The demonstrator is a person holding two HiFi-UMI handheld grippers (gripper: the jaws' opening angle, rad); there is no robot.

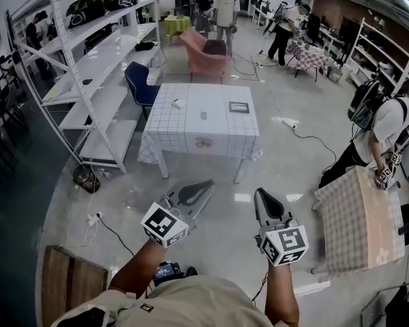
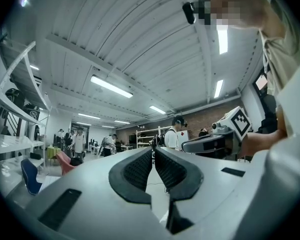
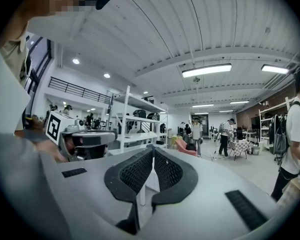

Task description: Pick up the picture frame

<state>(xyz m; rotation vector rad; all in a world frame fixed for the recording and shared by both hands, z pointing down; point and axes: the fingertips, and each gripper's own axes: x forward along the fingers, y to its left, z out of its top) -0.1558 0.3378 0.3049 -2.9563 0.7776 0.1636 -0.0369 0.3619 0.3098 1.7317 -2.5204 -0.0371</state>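
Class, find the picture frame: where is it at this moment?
In the head view, the picture frame lies flat on the checked table, near its far right corner, with a pink armchair on the floor beyond.

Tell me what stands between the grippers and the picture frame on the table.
Nothing visible does. Only open floor separates the left gripper and right gripper, both shut, from the table. The picture frame lies flat on its far right part; two small items lie to its left, apart from it.
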